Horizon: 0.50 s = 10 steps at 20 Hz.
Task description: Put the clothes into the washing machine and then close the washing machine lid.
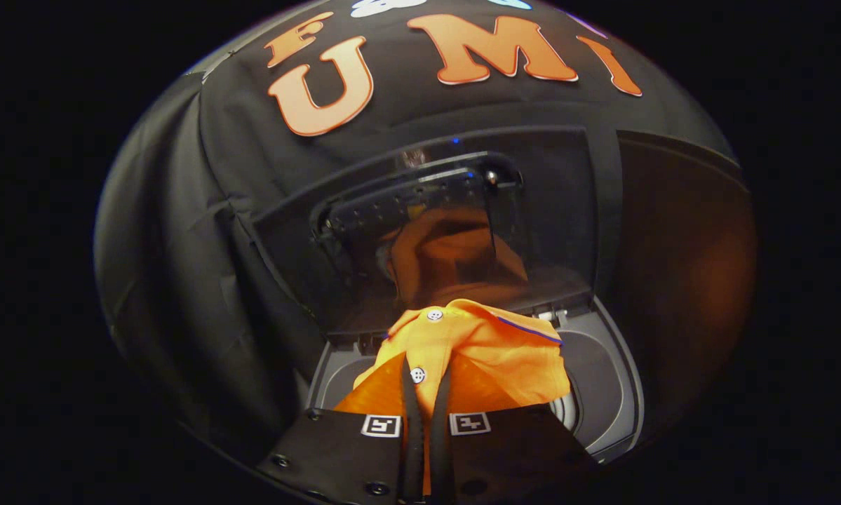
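A black cloth booth wall [182,231] curves around the whole scene, from nine o'clock over the top to three o'clock. In front of it, at the centre, stands a top-loading washing machine [613,393] with a grey top deck, seen from above and slightly in front. Its lid [448,210] is raised and leans back toward twelve o'clock, a dark, glossy panel that shows a dim orange reflection of the garment below it. Along the lid's upper edge runs a row of small control marks, too small to make out, with a tiny blue light beside them. Under the lid, the round tub opening [588,379] is visible at about four o'clock from the garment, its pale rim curving around a dark interior. Hanging over that opening, just ahead of the tool, is an orange shirt [504,351], bunched and folded, with a thin dark line along one edge and two small white buttons [434,315], one near its top fold and one lower, close to the fingertips. At six o'clock, the tool [427,389] reaches forward, its two fingers [412,421] drawn close together and clenched on a fold of the shirt, which drapes to either side of them. Two small square black-and-white markers [381,425] sit on the tool's body, one by each finger.
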{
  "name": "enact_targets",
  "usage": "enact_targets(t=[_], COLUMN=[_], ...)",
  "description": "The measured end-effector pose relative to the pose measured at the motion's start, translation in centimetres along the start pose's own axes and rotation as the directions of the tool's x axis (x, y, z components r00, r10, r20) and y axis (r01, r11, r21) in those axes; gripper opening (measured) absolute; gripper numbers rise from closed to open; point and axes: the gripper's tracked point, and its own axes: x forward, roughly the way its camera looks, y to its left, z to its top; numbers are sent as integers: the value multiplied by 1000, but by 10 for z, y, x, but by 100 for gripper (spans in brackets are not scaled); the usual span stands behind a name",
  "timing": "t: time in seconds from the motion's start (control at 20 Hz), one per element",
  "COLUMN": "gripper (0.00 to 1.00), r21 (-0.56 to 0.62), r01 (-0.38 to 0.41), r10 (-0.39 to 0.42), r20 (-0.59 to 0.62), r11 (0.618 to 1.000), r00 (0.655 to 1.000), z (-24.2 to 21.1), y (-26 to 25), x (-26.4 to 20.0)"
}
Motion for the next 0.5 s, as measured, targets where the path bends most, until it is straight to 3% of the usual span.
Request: enact_targets(t=[0.5], gripper=[12], r21=[-3], r01=[54], r10=[-54], r20=[-203], r11=[999], r00=[978], z=[-79], y=[-29], x=[47])
